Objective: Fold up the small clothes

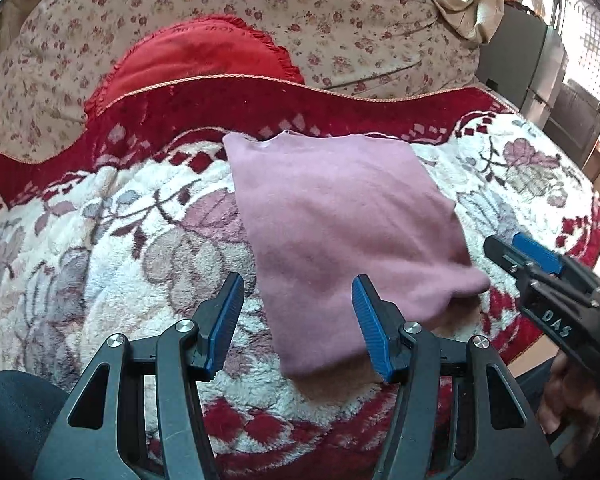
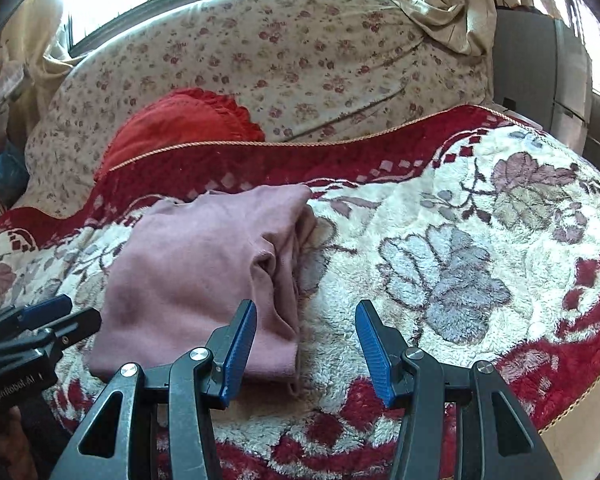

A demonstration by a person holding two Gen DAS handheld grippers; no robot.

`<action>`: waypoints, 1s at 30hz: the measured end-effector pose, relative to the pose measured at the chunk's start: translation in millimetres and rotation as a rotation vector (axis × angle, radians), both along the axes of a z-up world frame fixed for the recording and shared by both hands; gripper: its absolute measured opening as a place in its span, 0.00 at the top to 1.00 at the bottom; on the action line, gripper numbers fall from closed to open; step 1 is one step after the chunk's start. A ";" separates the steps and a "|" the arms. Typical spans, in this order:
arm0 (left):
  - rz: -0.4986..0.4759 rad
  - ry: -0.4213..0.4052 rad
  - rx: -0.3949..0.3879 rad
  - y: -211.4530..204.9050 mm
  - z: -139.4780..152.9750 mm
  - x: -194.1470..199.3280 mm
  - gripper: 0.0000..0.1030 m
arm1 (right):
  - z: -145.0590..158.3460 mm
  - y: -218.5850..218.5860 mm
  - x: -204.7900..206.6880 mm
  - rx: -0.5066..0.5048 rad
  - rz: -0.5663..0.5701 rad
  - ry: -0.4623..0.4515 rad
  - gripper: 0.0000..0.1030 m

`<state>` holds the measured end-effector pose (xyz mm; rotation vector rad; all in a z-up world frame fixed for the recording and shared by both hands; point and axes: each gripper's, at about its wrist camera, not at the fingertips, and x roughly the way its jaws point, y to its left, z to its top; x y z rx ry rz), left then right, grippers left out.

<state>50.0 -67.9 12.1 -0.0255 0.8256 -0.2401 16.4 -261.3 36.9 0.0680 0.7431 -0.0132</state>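
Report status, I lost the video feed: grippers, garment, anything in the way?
Left gripper open, right gripper open, both empty. Pink garment folded flat on floral blanket. Nothing in the way.

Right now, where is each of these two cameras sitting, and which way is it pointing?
Left wrist: on the left gripper, looking along its open fingers at the pink garment; right gripper at the edge.
Right wrist: on the right gripper, fingers open over the blanket; left gripper at the edge.
Shared: garment, blanket, red cushion, floral bedding.
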 end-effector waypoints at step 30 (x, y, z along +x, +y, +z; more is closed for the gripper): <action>-0.018 0.068 0.094 -12.6 -12.2 -5.5 0.22 | -2.2 16.6 -25.8 -0.072 0.046 0.014 0.52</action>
